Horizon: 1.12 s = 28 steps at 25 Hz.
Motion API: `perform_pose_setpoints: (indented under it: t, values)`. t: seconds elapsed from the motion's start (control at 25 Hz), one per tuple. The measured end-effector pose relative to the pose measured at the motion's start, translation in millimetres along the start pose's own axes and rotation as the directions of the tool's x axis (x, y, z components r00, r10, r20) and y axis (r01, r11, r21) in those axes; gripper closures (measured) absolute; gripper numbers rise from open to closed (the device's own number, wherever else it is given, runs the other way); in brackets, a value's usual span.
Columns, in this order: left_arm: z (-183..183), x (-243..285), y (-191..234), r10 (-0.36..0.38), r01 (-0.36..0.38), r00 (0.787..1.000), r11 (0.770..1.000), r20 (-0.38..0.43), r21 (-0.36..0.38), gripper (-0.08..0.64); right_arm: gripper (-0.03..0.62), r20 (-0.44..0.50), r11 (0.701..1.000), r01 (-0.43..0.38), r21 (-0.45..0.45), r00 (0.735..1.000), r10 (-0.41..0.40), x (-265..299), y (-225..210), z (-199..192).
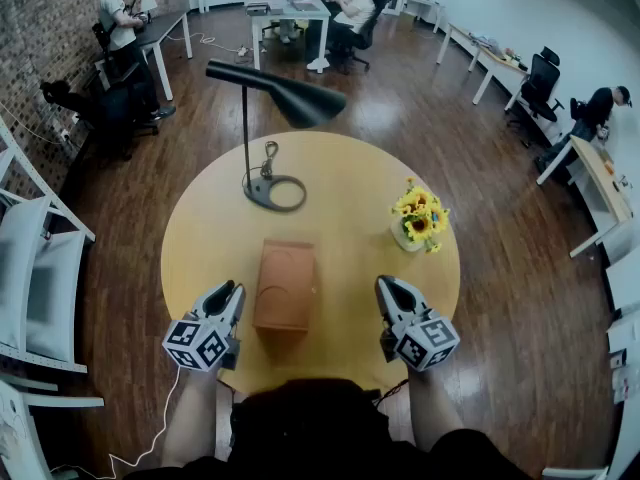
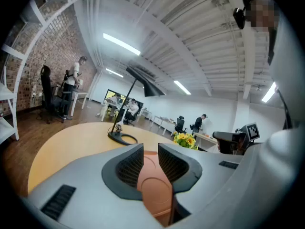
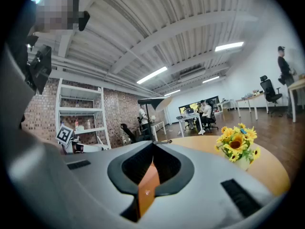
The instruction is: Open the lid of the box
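Left gripper (image 1: 232,292) is resting beside the box (image 1: 285,286), jaws almost together, holding nothing. Right gripper (image 1: 386,284) is sitting closed and empty.

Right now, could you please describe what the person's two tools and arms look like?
Both the left tool and the right tool have grey bodies tapering forward, black ribbed pads and a rear cube with black-and-white square markers. A thin white cable trails from the left one. The person wears a dark top.
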<state>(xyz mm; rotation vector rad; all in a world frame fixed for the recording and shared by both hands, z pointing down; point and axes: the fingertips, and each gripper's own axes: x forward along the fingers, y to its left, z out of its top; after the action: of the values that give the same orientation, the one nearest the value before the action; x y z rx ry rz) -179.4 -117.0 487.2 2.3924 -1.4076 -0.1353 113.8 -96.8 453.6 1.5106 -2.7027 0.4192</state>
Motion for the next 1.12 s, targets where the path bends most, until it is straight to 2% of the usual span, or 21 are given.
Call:
perform_pose_setpoints:
  t: [0.08, 0.16, 0.24, 0.32, 0.4, 0.52, 0.64, 0.76, 0.84, 0.88, 0.96, 1.04, 1.08, 1.12]
  values:
    - [-20.8, 22.0, 6.9, 0.011, -0.012, 0.997, 1.0, -0.077, -0.014, 0.451, 0.588, -0.018, 1.0, -0.015, -0.024, 1.0, 0.015, 11.5, -3.1, -3.8]
    - [-46.4, 42.0, 13.9, 0.017, -0.024, 0.986, 0.999, -0.168, -0.039, 0.36, 0.588, -0.038, 0.999, -0.025, -0.039, 0.999, 0.024, 22.3, -5.8, -8.5]
    - [-74.2, 56.7, 19.3, 0.022, -0.039, 0.964, 0.997, -0.265, -0.06, 0.337, 0.588, -0.061, 0.999, -0.031, -0.042, 0.998, 0.028, 31.8, -6.2, -12.6]
    - [-98.2, 65.8, 24.1, 0.03, -0.059, 0.935, 0.996, -0.353, -0.07, 0.303, 0.588, -0.088, 0.998, -0.04, -0.044, 0.996, 0.036, 40.2, -5.8, -15.6]
    - [-116.5, 70.7, 30.5, 0.045, -0.084, 0.905, 0.994, -0.422, -0.074, 0.301, 0.588, -0.112, 0.997, -0.064, -0.05, 0.992, 0.058, 47.9, -6.6, -23.2]
    - [-133.1, 72.8, 35.7, 0.047, -0.101, 0.872, 0.991, -0.487, -0.085, 0.301, 0.588, -0.158, 0.994, -0.097, -0.059, 0.984, 0.086, 56.8, -6.1, -38.6]
    - [-137.1, 71.6, 38.7, 0.051, -0.126, 0.854, 0.986, -0.518, -0.111, 0.298, 0.588, -0.222, 0.988, -0.129, -0.081, 0.969, 0.108, 67.7, -4.2, -55.7]
    - [-137.2, 71.6, 38.4, 0.069, -0.158, 0.833, 0.98, -0.548, -0.118, 0.299, 0.522, -0.344, 0.969, -0.202, -0.14, 0.928, 0.143, 80.9, -0.4, -88.8]
    - [-136.1, 72.4, 35.2, 0.081, -0.159, 0.823, 0.983, -0.562, -0.093, 0.304, 0.522, -0.465, 0.931, -0.283, -0.23, 0.873, 0.15, 87.8, 4.0, -123.0]
    - [-135.6, 72.9, 33.5, 0.085, -0.156, 0.818, 0.985, -0.568, -0.078, 0.305, 0.522, -0.53, 0.898, -0.336, -0.283, 0.835, 0.145, 90.6, 5.9, -142.3]
    - [-134.8, 73.5, 31.2, 0.091, -0.147, 0.811, 0.988, -0.578, -0.052, 0.305, 0.522, -0.647, 0.803, -0.458, -0.381, 0.753, 0.122, 95.8, 8.6, -176.7]
    - [-134.8, 72.9, 30.9, 0.093, -0.146, 0.807, 0.988, -0.583, -0.045, 0.305, 0.522, -0.721, 0.699, -0.559, -0.446, 0.687, 0.089, 101.8, 12.6, -195.1]
    - [-134.9, 72.4, 30.9, 0.094, -0.15, 0.807, 0.987, -0.583, -0.049, 0.304, 0.522, -0.743, 0.666, -0.591, -0.456, 0.665, 0.081, 104.8, 14.7, -200.1]
    - [-135.1, 72.0, 30.8, 0.095, -0.156, 0.807, 0.986, -0.583, -0.055, 0.305, 0.509, -0.759, 0.646, -0.613, -0.454, 0.647, 0.081, 107.9, 16.1, -204.1]
